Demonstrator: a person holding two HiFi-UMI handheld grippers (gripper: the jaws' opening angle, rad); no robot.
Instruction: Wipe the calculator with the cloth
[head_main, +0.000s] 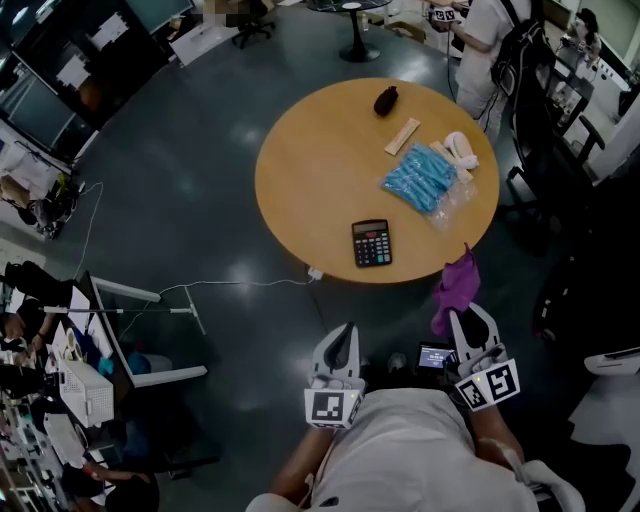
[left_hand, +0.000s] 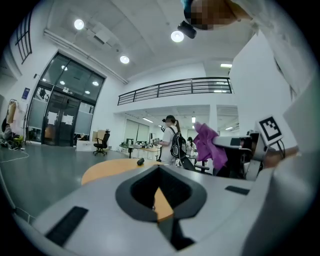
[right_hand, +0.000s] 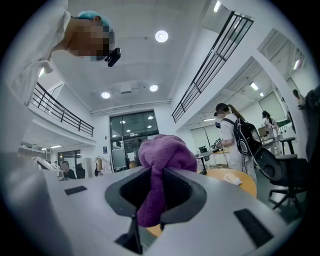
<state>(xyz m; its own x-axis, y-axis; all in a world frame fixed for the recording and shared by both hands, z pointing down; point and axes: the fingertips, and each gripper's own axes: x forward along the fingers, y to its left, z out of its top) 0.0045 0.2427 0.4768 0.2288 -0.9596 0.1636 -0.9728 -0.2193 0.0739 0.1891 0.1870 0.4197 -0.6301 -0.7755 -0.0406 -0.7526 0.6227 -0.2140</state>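
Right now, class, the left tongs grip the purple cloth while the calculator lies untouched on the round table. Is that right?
No: it is the right tongs that grip the purple cloth, as the right gripper view shows; the left tongs are shut on nothing. The calculator does lie untouched on the round table.

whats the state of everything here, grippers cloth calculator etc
left hand-held gripper: shut, nothing in it
right hand-held gripper: shut on the purple cloth
purple cloth: bunched, pinched between the jaws
calculator: flat on the round table, keys up, untouched
bag of blue items: lying on the table
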